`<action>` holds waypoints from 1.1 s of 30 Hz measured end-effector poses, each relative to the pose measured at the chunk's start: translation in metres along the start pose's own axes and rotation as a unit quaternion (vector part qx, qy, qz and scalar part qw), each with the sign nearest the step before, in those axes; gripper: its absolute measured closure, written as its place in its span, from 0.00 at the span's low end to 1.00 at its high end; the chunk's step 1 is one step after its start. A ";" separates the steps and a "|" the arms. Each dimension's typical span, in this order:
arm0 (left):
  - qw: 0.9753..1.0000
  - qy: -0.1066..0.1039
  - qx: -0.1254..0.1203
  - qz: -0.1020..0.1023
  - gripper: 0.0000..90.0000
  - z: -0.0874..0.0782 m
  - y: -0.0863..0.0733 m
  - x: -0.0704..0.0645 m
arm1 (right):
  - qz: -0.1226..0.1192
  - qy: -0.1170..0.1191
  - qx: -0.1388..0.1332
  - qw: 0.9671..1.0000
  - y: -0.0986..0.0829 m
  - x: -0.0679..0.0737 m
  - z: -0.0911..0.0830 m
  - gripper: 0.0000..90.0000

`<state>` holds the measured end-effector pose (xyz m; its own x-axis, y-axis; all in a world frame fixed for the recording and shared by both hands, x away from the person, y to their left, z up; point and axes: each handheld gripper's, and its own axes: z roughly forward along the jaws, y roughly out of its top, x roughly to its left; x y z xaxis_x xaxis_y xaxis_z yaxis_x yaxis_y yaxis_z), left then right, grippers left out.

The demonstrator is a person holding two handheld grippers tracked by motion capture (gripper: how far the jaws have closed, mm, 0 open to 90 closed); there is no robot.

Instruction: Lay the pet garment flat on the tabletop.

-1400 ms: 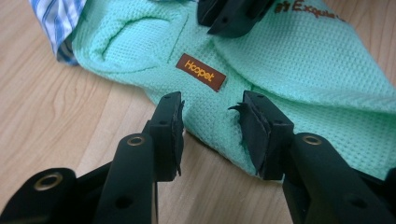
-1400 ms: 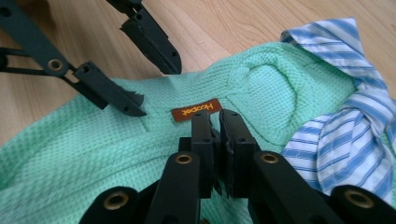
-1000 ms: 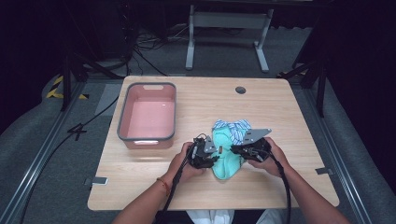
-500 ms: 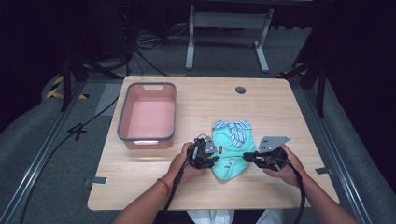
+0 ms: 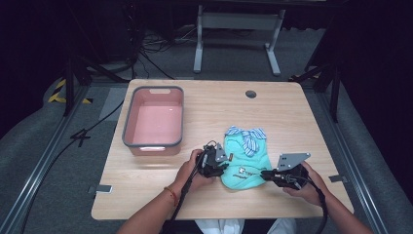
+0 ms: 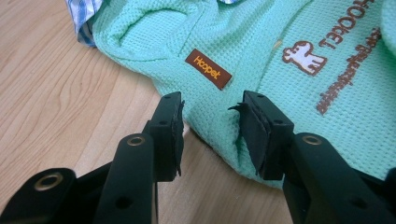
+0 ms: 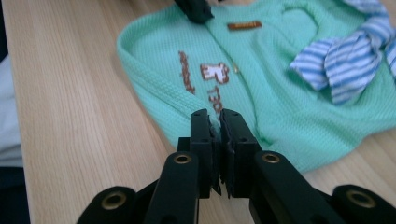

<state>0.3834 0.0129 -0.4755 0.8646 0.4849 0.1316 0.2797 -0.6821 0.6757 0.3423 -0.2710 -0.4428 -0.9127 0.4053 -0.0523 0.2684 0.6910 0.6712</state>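
A mint-green knit garment (image 5: 245, 163) with a blue-striped collar (image 5: 249, 138) lies flat on the desk (image 5: 292, 117), in the lower middle of the high view. A brown label (image 6: 208, 69) and a small white animal print (image 6: 303, 57) with brown lettering show on its waffle weave.

The right hand-held gripper (image 5: 271, 175) sits at the garment's lower right edge; in the right gripper view its jaws are pressed together on a pinch of the green hem (image 7: 215, 122). The left hand-held gripper (image 5: 221, 164) sits at the garment's left edge; in the left gripper view its jaws stand apart, with the hem between them and not clamped.

The desk is pale wood with a round cable hole (image 5: 251, 93) near its far edge. It stands on grey carpet (image 5: 29, 141) in a dark room, with a grey metal frame (image 5: 234, 29) behind it and cables (image 5: 146, 53) trailing across the floor at upper left.

A pink tub (image 5: 154, 120) with a grey rim stands left of the garment, well apart from it and nothing inside. Nothing lies between the hand-held grippers and the cloth.

Compared with half a second ago, the right hand-held gripper is at about the same place, right of the garment, whereas a second ago it lay over the cloth nearer the middle. The left one has barely shifted.
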 end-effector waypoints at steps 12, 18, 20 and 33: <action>1.000 0.010 0.014 0.003 0.63 -0.007 -0.002 -0.005 | 0.016 0.007 0.032 0.999 -0.023 0.009 0.003 0.87; 1.000 0.016 0.012 -0.003 0.60 -0.008 -0.005 -0.006 | 0.021 -0.008 0.031 0.999 -0.026 0.009 0.006 0.82; 1.000 0.024 0.012 0.002 0.57 -0.009 -0.005 -0.007 | 0.023 -0.022 0.028 0.999 -0.026 0.008 0.007 0.81; 0.998 0.059 0.015 0.006 0.51 -0.006 -0.003 -0.001 | 0.032 -0.041 0.023 0.998 -0.019 -0.008 0.013 0.75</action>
<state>0.3788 0.0179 -0.4736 0.8129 0.5368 0.2259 0.2832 -0.7033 0.6521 0.3486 -0.2801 -0.4646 -0.8655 0.4955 -0.0729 0.3406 0.6890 0.6398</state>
